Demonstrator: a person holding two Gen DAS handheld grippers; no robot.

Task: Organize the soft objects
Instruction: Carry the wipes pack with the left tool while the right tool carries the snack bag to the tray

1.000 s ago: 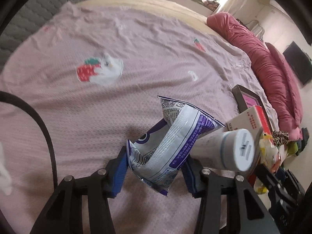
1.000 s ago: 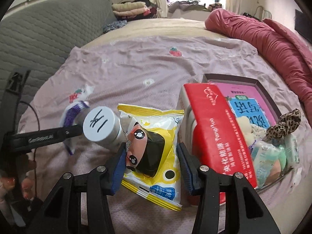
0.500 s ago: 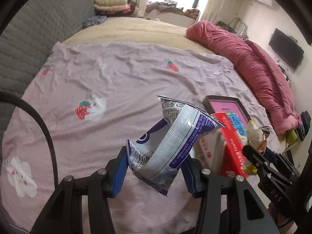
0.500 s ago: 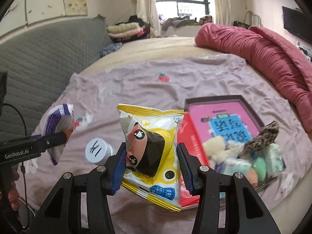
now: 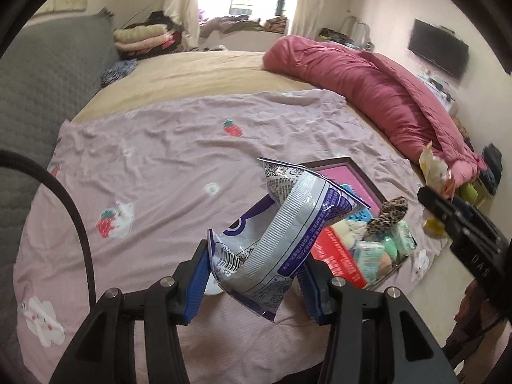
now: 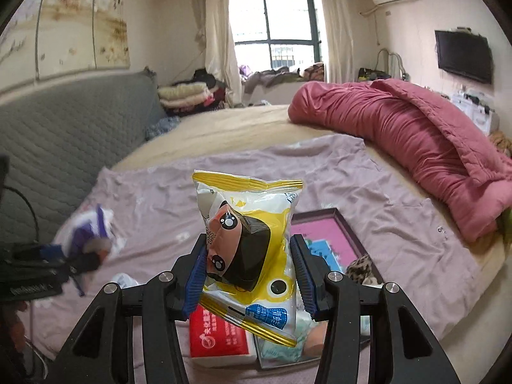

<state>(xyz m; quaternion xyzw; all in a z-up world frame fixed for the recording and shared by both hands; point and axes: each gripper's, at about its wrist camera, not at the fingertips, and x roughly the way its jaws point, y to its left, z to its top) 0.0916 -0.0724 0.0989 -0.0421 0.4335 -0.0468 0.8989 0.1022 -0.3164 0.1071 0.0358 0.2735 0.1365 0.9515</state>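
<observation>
Both snack bags (image 5: 281,243) higher than before

purple snack bag (image 6: 92,230) blurred, tray (image 6: 323,220) pt. hidden

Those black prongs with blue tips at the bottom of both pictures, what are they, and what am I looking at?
They are hand-held grabbers, not a robot: a person carries one in each hand, with a wide-angle camera on each looking along its two fingers. One picture comes from the left gripper, whose blue pads squeeze a crumpled purple and silver snack bag. The other comes from the right gripper, clamped on a yellow snack bag with a cartoon face. Both hang above a bed with a pink sheet. On it lies a dark-framed tray holding a red box, a leopard-print scrunchie and small soft packets.
</observation>
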